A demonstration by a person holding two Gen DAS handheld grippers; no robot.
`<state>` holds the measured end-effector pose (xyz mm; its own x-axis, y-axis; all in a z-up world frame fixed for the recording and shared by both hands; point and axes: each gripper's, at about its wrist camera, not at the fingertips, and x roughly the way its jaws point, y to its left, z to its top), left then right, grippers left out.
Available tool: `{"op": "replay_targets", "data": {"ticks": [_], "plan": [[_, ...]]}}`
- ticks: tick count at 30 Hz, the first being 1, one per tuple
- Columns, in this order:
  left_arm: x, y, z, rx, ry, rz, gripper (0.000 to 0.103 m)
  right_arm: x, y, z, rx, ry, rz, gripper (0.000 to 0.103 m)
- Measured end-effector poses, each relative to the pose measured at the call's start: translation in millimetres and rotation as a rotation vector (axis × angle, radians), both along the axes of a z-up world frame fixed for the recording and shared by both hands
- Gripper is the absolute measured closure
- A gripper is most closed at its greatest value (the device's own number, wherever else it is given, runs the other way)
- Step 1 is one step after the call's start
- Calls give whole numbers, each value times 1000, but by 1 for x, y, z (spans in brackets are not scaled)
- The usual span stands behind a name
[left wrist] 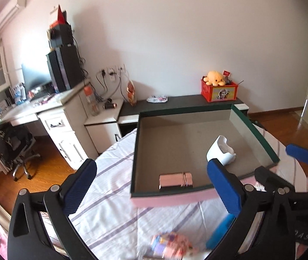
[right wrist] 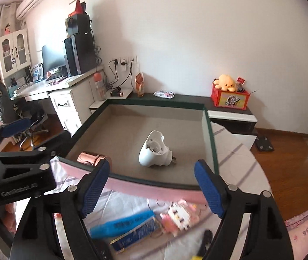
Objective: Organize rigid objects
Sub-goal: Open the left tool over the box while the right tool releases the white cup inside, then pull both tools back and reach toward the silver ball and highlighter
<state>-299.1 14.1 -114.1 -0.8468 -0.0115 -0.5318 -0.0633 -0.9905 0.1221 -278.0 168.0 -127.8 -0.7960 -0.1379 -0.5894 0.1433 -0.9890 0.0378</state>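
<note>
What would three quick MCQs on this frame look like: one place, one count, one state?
1. Where does the white plug lie?
A. in the box
B. on the desk
C. on the floor

2. How many things lie in the box?
A. none
B. two
C. five

3. How do the right gripper jaws stand?
A. shut on the plug
B. shut on nothing
C. open and empty

Key: 1 A, the plug rests on the box's grey floor. 2 B, only the plug and the rose-gold case are inside. 3 C, the blue pads stand wide apart with nothing between them.
</note>
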Motion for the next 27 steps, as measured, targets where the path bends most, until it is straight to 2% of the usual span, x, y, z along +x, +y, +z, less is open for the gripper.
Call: {"op": "replay_targets", "data": {"ticks": [6, 12, 14, 19, 27], "plan": [[56, -13, 21, 36, 70, 16, 0, 49, 0, 20, 7, 80, -22, 17], [106, -24, 31, 104, 92, -8, 0, 106, 6, 31, 12, 171, -63, 14], [121, -27, 29, 110, 104, 2, 0, 120, 7, 32, 6, 180, -66, 0], [153, -36, 22, 146, 103, 28, 0, 145, 10, 34, 30, 198, -72, 0], [187, -39, 20, 135, 104, 4, 0, 178, 20, 37, 19, 222, -102, 0]]}}
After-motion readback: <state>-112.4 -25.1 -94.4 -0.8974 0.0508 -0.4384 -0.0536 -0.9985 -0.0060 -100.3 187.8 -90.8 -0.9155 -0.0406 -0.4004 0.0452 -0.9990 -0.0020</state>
